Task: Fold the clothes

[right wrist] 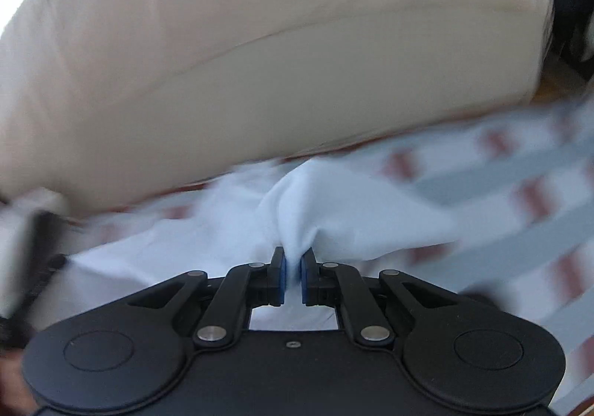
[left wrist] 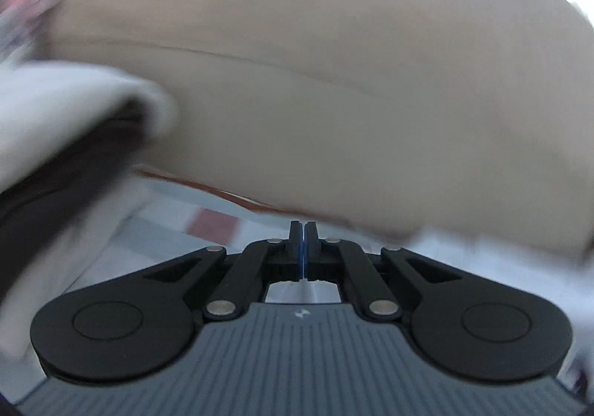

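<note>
1. Our right tool [right wrist: 293,262] pinches a bunched fold of the white cloth [right wrist: 326,204] at frame centre.
2. Our left tool [left wrist: 303,230] is closed and holds nothing.
3. A beige cushion [left wrist: 315,81] fills the upper frame.

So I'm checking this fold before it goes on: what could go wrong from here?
1. The right gripper pinches only a small bunch of the white cloth; a pull might slip it free.
2. The left gripper looks shut with nothing visible between its fingers, so one side of the cloth may hang unsupported and fold crooked.
3. Both views are blurred by motion, so a fast swing could drag the cloth across the checked surface.
</note>
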Motion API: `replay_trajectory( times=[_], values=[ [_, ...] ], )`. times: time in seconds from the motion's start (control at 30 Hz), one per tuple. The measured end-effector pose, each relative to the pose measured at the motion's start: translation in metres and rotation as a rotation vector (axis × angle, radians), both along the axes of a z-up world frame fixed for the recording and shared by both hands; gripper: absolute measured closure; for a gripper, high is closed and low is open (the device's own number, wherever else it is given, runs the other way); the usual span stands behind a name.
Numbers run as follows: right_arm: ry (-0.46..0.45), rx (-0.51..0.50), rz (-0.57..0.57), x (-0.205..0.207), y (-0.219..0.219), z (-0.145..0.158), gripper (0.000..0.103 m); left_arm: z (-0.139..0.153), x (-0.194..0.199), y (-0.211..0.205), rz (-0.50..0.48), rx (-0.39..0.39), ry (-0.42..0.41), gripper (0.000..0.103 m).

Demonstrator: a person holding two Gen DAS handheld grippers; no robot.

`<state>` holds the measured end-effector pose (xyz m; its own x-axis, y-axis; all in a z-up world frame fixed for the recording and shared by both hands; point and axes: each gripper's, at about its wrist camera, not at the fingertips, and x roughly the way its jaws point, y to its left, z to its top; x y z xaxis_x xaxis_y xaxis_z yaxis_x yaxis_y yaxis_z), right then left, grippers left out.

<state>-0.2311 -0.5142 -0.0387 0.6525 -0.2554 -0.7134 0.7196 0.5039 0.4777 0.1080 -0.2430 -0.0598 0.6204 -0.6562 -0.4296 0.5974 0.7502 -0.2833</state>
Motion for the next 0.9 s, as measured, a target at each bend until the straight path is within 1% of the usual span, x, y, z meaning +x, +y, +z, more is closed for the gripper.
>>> replay_trajectory(
  times=[0.03, 0.07, 0.1, 0.13, 0.17, 0.23, 0.27, 0.37, 0.43, 0.47, 0.5, 0.53, 0.6, 0.7, 0.73, 0.77, 0.8, 0.83, 0.9],
  values=[
    [-0.056, 0.103, 0.039, 0.002, 0.003, -0.006, 0.095, 0.005, 0.005, 0.016, 0.051, -0.014, 0.004, 0.103],
    [-0.078, 0.197, 0.078, 0.008, 0.007, -0.018, 0.095, 0.008, 0.008, 0.03, 0.096, -0.009, -0.003, 0.103],
    [-0.084, 0.288, 0.118, 0.015, 0.012, -0.031, 0.095, 0.009, 0.011, 0.036, 0.12, 0.02, -0.008, 0.103],
    [-0.07, 0.31, 0.153, 0.021, 0.016, -0.037, 0.093, 0.008, 0.014, 0.043, 0.14, 0.049, -0.007, 0.103],
    [-0.045, 0.292, 0.187, 0.025, 0.02, -0.038, 0.092, 0.004, 0.019, 0.046, 0.146, 0.078, 0.02, 0.103],
    [0.004, 0.256, 0.255, 0.033, 0.028, -0.04, 0.092, -0.011, 0.029, 0.045, 0.15, 0.114, 0.113, 0.103],
    [0.029, 0.237, 0.289, 0.038, 0.032, -0.041, 0.092, -0.018, 0.03, 0.042, 0.159, 0.152, 0.139, 0.103],
    [0.104, 0.182, 0.39, 0.05, 0.044, -0.043, 0.09, -0.03, 0.028, 0.025, 0.178, 0.285, 0.138, 0.103],
    [0.154, 0.144, 0.457, 0.059, 0.052, -0.045, 0.09, -0.03, 0.026, 0.021, 0.172, 0.297, 0.124, 0.103],
    [0.176, 0.085, 0.465, 0.057, 0.054, -0.039, 0.09, -0.031, 0.025, 0.019, 0.169, 0.302, 0.117, 0.103],
    [0.197, 0.002, 0.459, 0.052, 0.053, -0.03, 0.09, -0.031, 0.024, 0.02, 0.166, 0.308, 0.111, 0.103],
    [0.225, -0.068, 0.451, 0.046, 0.051, -0.025, 0.09, -0.031, 0.021, 0.027, 0.165, 0.312, 0.109, 0.103],
    [0.288, -0.193, 0.432, 0.033, 0.045, -0.02, 0.09, -0.033, 0.023, 0.027, 0.163, 0.321, 0.127, 0.103],
    [0.338, -0.29, 0.456, 0.018, 0.039, -0.031, 0.088, -0.037, 0.026, 0.028, 0.157, 0.334, 0.166, 0.103],
    [0.357, -0.32, 0.466, 0.017, 0.042, -0.036, 0.078, -0.04, 0.027, 0.029, 0.155, 0.332, 0.181, 0.103],
    [0.379, -0.353, 0.477, 0.018, 0.049, -0.041, 0.054, -0.042, 0.029, 0.029, 0.153, 0.33, 0.195, 0.103],
    [0.4, -0.385, 0.487, 0.019, 0.055, -0.046, 0.042, -0.044, 0.03, 0.029, 0.15, 0.328, 0.209, 0.103],
    [0.428, -0.439, 0.52, 0.024, 0.065, -0.051, 0.035, -0.046, 0.031, 0.029, 0.147, 0.327, 0.221, 0.103],
    [0.489, -0.571, 0.611, 0.039, 0.09, -0.061, 0.034, -0.048, 0.032, 0.028, 0.146, 0.331, 0.231, 0.103]
  ],
)
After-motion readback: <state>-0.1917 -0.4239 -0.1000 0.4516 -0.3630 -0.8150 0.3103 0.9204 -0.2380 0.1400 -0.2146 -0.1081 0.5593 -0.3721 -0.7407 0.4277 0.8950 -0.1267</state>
